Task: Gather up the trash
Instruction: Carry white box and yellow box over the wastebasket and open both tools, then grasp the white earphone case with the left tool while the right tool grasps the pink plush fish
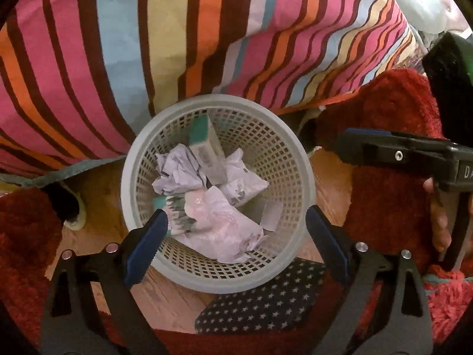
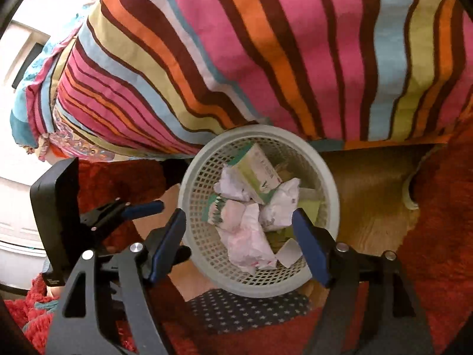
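A grey perforated waste basket (image 1: 142, 159) stands on the wooden floor against the striped bedspread; it also shows in the right wrist view (image 2: 331, 177). It holds crumpled white paper (image 1: 218, 222) (image 2: 248, 236) and a green-and-white carton (image 1: 207, 145) (image 2: 257, 171). My left gripper (image 1: 236, 236) is open and empty above the basket's near side. My right gripper (image 2: 239, 245) is open and empty above the basket too. The right gripper's fingers (image 1: 363, 145) appear at the right of the left wrist view. The left gripper's fingers (image 2: 142, 207) appear at the left of the right wrist view.
A striped bedspread (image 1: 207, 29) (image 2: 295, 44) hangs behind the basket. Red shaggy rug (image 1: 393, 118) (image 2: 437, 236) lies on both sides. A dark star-patterned cloth (image 1: 260, 304) (image 2: 245, 307) lies in front of the basket. Wooden floor (image 2: 369, 183) shows beside it.
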